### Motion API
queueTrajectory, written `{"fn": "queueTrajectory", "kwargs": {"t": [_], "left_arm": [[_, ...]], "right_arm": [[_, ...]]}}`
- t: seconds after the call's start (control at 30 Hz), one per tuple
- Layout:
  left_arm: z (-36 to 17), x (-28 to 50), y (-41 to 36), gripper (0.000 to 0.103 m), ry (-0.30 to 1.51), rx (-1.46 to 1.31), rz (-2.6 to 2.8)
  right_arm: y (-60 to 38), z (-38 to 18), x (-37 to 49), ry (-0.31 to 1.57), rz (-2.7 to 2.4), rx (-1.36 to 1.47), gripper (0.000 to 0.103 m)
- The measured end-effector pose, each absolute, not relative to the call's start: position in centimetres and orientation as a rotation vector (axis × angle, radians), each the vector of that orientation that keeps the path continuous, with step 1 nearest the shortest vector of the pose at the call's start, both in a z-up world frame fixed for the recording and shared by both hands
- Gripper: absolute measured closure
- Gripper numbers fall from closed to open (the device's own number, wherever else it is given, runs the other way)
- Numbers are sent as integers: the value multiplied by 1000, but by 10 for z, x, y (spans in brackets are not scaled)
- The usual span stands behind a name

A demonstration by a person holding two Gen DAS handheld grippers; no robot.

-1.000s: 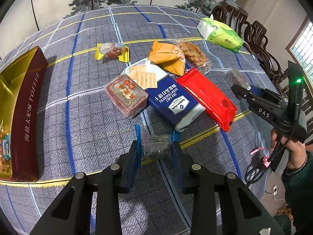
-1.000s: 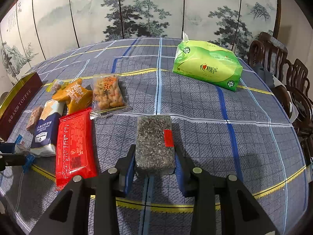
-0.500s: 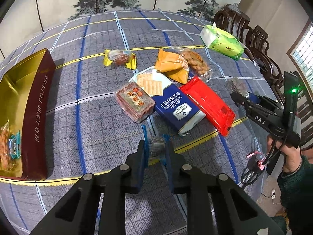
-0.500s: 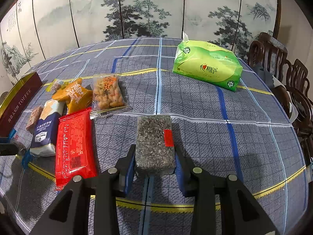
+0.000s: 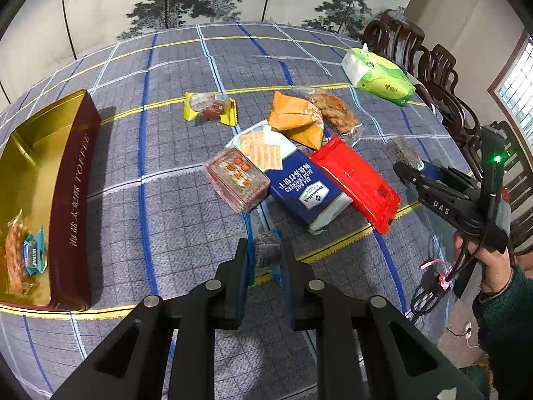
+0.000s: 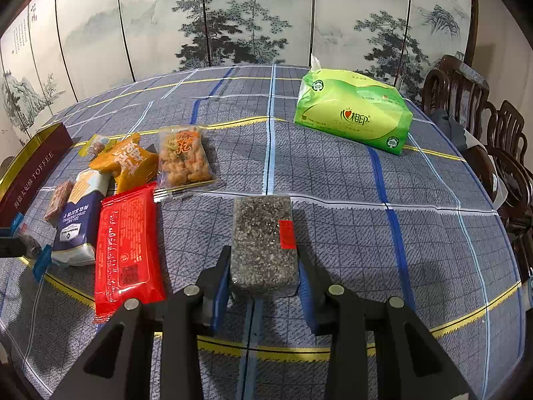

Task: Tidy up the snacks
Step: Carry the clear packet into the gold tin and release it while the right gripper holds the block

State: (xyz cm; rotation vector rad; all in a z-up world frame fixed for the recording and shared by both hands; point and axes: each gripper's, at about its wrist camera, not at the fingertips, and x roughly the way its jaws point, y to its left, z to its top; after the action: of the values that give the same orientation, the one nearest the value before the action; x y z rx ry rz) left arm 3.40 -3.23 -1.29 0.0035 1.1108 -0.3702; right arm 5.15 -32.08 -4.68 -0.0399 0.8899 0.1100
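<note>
Left wrist view shows the left gripper [image 5: 265, 260] clamped on a small clear snack packet [image 5: 266, 250], lifted above the desk [image 5: 173, 206]. Near it lie a blue cracker pack [image 5: 304, 190] and a red pack [image 5: 356, 180]; the toffee tin [image 5: 70, 200] stands well apart at the left. Right gripper [image 6: 263, 276] is clamped on a dark seed bar [image 6: 263, 240], between the red pack and a green tissue pack [image 6: 353, 115].

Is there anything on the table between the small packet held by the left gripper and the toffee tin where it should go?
Nothing visible: only bare tablecloth lies between the small packet in the left gripper and the toffee tin.
</note>
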Motion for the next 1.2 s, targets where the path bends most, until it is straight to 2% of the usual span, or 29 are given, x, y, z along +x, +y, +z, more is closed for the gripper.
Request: {"fn": "queueTrajectory", "kwargs": {"t": [0.47,0.87,1.2], "left_arm": [[23,45,-1,88,1040,-4,-298],[55,64,83,88,960,-16,-111],[39,79,155,88,998,-32,45]], "right_arm": [[-321,-47,51,890,109,-40,67],[-321,-47,51,889,109,-41,67],[-321,-47,51,889,108,-41,67]]}}
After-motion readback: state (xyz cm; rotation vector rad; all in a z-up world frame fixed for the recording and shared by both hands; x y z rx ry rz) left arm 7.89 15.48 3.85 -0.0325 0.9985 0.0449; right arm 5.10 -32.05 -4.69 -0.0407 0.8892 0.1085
